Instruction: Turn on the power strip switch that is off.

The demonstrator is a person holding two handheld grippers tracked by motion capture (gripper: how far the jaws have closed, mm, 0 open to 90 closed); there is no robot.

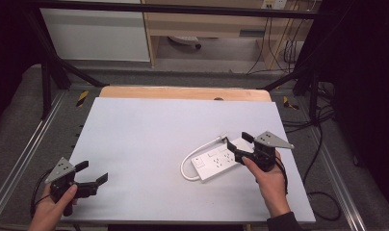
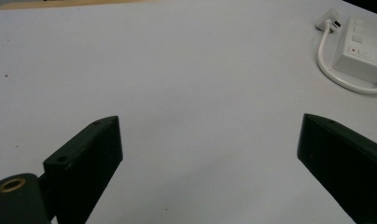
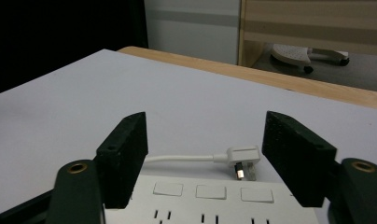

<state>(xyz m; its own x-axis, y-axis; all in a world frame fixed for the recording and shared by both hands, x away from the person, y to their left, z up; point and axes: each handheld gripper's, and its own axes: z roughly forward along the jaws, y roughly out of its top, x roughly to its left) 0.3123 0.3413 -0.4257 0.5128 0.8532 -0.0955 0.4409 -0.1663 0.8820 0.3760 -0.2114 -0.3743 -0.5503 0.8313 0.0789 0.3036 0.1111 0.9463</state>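
A white power strip [image 1: 217,162] lies on the white table [image 1: 149,139], right of centre, and its white cable [image 1: 185,166] loops round to a plug [image 1: 224,138] resting beside it. My right gripper [image 1: 237,142] hovers open over the strip's far end, jaws on either side of it. In the right gripper view the strip [image 3: 210,200] lies just below my right gripper [image 3: 205,123], with the plug [image 3: 240,156] beyond. My left gripper [image 1: 92,172] is open and holds nothing at the near left corner. From my left gripper [image 2: 210,123] the strip [image 2: 361,46] appears far off.
A wooden table edge [image 1: 183,92] runs along the back. Black frame bars [image 1: 48,72] stand at both sides. Loose cables [image 1: 322,197] lie on the floor to the right. A white cabinet [image 1: 96,33] and wooden shelving [image 1: 207,24] stand behind.
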